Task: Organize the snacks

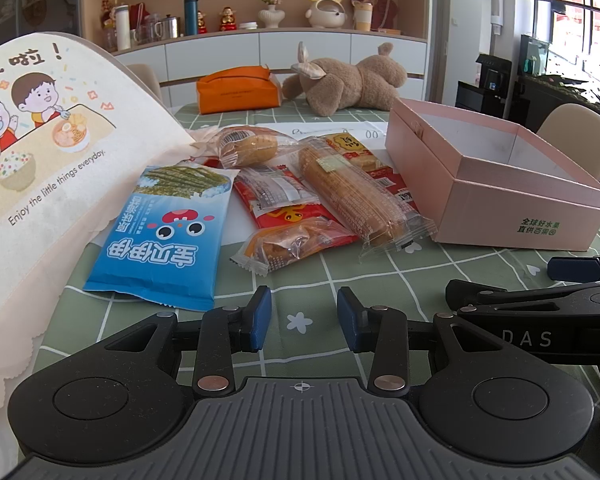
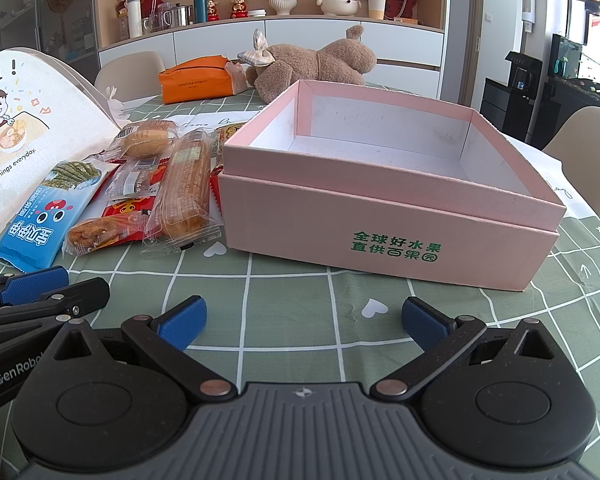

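Pink box [image 2: 388,236] long side across, blue snack packet [image 1: 160,236] lengthwise toward it; left gripper [image 1: 304,318] and right gripper [image 2: 304,322] both agape, empty.

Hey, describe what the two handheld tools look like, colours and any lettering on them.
Both are matte black. The left tool and the right tool each have two linkage arms with silver rivets, tipped with blue textured pads, on a ribbed grey base plate with a small crosshair mark. White lettering shows on each tool's side, reading "DAS" and "GenRobo". No sleeves or cables visible.

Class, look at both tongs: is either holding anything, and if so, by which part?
Nothing is held. The left tongs and right tongs both stand open over bare tablecloth.
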Tool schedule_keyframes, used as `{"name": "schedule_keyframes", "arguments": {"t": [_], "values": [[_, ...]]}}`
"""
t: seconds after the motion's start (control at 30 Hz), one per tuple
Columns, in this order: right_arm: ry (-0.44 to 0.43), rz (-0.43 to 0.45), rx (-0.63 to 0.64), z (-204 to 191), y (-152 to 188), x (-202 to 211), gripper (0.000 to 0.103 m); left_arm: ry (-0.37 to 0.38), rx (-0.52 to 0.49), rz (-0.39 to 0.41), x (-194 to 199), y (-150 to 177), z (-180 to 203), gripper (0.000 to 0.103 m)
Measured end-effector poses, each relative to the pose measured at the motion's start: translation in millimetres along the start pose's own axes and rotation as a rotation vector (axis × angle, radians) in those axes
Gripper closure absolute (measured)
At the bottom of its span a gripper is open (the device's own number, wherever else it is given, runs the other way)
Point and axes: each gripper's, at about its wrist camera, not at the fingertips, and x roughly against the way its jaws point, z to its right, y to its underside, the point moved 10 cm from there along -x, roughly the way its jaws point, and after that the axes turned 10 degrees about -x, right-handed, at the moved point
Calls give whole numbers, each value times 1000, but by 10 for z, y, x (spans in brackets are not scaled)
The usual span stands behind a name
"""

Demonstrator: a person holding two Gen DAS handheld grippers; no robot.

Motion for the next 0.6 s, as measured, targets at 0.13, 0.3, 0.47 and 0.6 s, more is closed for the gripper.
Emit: {"name": "schedule_keyframes", "arguments": {"t": [0.13, 0.3, 0.47, 0.6], "values": [[0, 0, 0, 0, 0, 2, 0, -1, -1, 0, 1, 0, 0, 60], [0, 0, 0, -1, 0, 3, 0, -7, -9, -1, -4, -2, 7, 60], [0, 0, 0, -6, -10, 3, 0, -5, -8, 0, -3, -2, 12, 61], [21, -69, -9, -18, -25, 13, 0, 47, -28, -35, 12, -31, 13, 61]]}}
